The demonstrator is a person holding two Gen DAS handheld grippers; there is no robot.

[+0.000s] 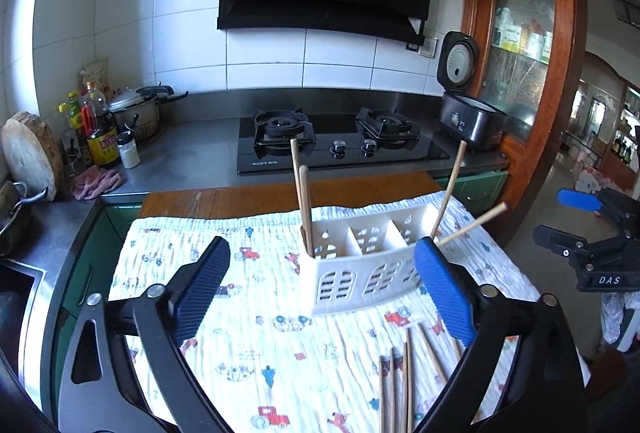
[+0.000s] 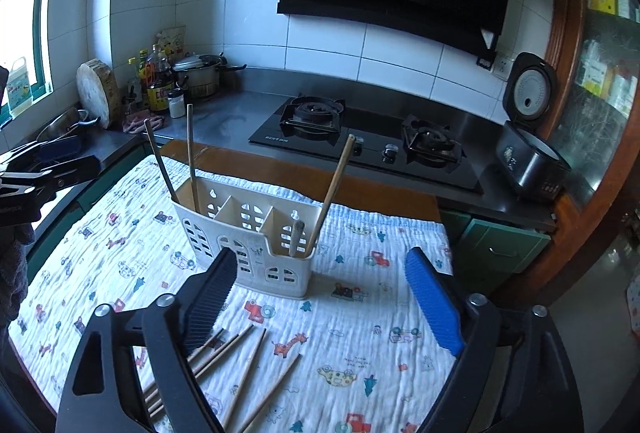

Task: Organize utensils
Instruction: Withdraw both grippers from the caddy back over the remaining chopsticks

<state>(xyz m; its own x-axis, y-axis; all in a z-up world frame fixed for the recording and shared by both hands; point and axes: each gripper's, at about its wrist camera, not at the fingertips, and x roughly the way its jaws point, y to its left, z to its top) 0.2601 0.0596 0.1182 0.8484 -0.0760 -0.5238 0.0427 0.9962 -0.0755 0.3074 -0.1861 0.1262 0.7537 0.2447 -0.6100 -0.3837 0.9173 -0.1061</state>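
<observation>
The white 3-compartment utensil caddy (image 2: 244,241) stands upright on the printed cloth (image 2: 360,333), and everything else is best placed from it. 4 wooden chopsticks stand in it: 2 in the left end compartment (image 2: 192,161) and 2 in the right end compartment (image 2: 330,189); the middle one looks empty. On the near side of the caddy, a loose bunch of chopsticks (image 2: 240,361) lies flat on the cloth, fanned and partly overlapping.

The left gripper (image 1: 322,289) hangs in front of the caddy with its jaws spread wide and nothing between the pads. The right gripper (image 2: 320,297) is likewise spread wide and empty, just in front of the caddy's right end, with the loose bunch below and left of it.

The step in hand looks like the gap between a drop-off and the next pick: both claws are free while sticks remain on the cloth. The next move likely calls for lowering one gripper to the bunch, singling out 1 stick where it lies clear of its neighbours, closing on it, tipping it upright and feeding it into a compartment. The overlap and the soft cloth may make a clean single pick awkward.
</observation>
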